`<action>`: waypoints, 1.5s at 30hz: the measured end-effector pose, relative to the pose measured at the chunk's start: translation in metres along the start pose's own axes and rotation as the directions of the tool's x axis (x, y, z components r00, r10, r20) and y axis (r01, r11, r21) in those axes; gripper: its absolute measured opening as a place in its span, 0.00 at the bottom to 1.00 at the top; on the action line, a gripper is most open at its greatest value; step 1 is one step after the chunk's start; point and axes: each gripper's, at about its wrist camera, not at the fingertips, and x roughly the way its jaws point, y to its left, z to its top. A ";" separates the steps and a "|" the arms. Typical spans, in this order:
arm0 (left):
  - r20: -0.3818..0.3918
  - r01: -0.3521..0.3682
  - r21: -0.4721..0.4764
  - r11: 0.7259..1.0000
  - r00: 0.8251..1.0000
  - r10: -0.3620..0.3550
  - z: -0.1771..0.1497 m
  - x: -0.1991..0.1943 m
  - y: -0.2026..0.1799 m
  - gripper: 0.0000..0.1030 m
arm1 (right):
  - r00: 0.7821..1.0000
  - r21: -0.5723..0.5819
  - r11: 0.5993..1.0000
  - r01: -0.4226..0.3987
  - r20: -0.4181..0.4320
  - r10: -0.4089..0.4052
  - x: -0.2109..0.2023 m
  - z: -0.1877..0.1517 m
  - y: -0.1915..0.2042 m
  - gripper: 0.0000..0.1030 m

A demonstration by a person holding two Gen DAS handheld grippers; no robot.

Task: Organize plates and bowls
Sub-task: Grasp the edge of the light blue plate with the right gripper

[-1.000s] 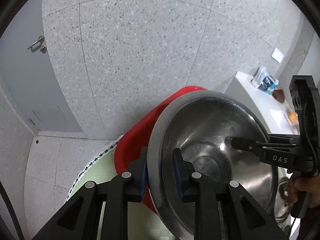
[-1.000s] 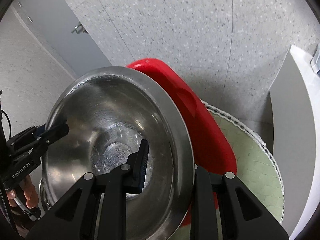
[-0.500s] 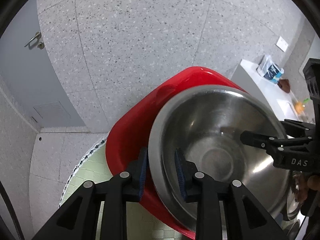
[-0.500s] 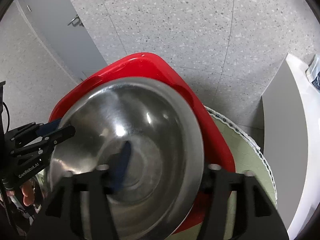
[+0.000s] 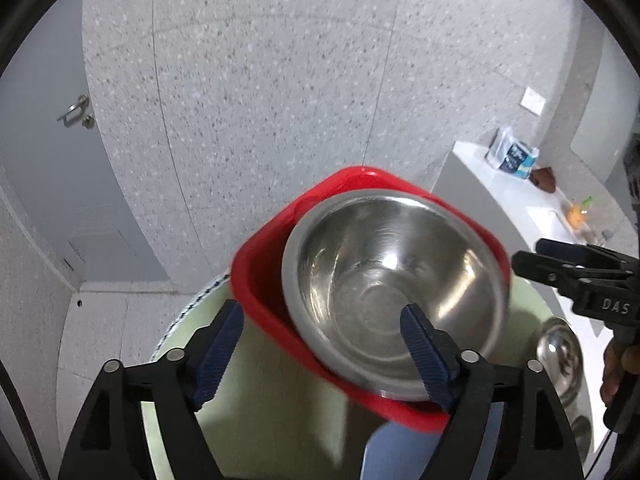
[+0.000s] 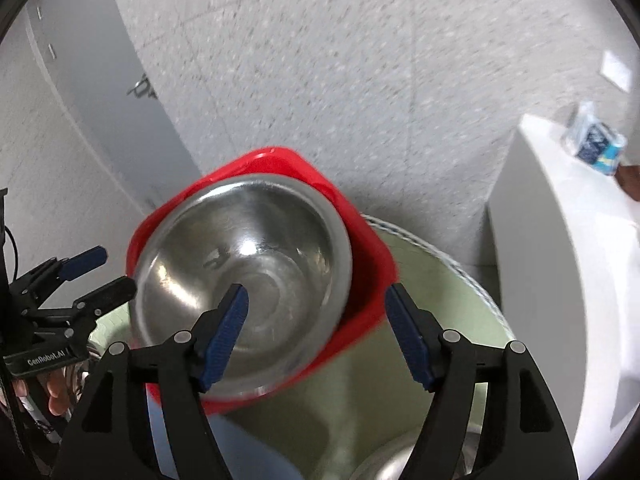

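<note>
A large steel bowl (image 5: 394, 284) sits inside a red plastic basin (image 5: 264, 276) on a round pale green table (image 5: 280, 400). The bowl (image 6: 244, 272) and the basin (image 6: 368, 268) also show in the right wrist view, blurred. My left gripper (image 5: 322, 344) is open and empty, its fingers spread on either side of the basin's near edge, touching nothing. My right gripper (image 6: 316, 332) is open and empty, just in front of the bowl. The right gripper also shows in the left wrist view (image 5: 560, 264), the left gripper in the right wrist view (image 6: 96, 276).
A smaller steel bowl (image 5: 560, 360) stands at the table's right side. A pale blue thing (image 5: 396, 452) lies at the near edge. A white counter (image 5: 520, 216) with a packet (image 5: 514, 156) is on the right. A grey door (image 5: 48, 184) is at left.
Both grippers have let go of the steel bowl's rim and opened wide. The bowl and red basin now rest lower on the table, and both grippers have drawn back.
</note>
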 end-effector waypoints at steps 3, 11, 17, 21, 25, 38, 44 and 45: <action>0.035 0.017 0.012 1.000 0.999 -0.017 -0.016 -0.028 0.002 0.84 | 0.998 0.040 0.999 0.029 0.061 -0.031 -0.035 -0.017 0.003 0.78; 0.036 0.069 0.122 0.990 0.997 -0.074 -0.071 -0.080 0.005 0.91 | 0.985 0.116 0.992 0.054 0.159 -0.072 -0.104 -0.080 0.027 0.84; -0.072 0.115 0.207 0.972 0.992 -0.102 -0.099 -0.078 0.002 0.91 | 0.989 0.172 0.983 0.064 0.121 -0.086 -0.103 -0.133 0.040 0.84; -0.132 0.133 0.228 0.965 0.986 -0.105 -0.110 -0.070 0.001 0.91 | 0.995 0.205 0.977 0.061 0.064 -0.076 -0.089 -0.158 0.045 0.84; -0.184 0.125 0.241 0.962 0.980 -0.081 -0.116 -0.058 0.001 0.91 | 0.997 0.221 0.973 0.070 0.023 -0.077 -0.077 -0.174 0.044 0.84; -0.239 0.119 0.310 0.943 0.970 -0.044 -0.099 -0.034 -0.017 0.89 | 0.997 0.215 0.975 0.061 -0.066 -0.048 -0.048 -0.197 0.042 0.79; -0.285 0.134 0.334 0.933 0.958 -0.035 -0.093 -0.010 -0.033 0.72 | 0.995 0.219 0.976 0.013 -0.097 0.009 -0.038 -0.202 0.040 0.55; -0.294 0.137 0.328 0.935 0.955 -0.037 -0.093 -0.007 -0.034 0.65 | 0.995 0.221 0.975 0.000 -0.101 0.023 -0.036 -0.203 0.040 0.50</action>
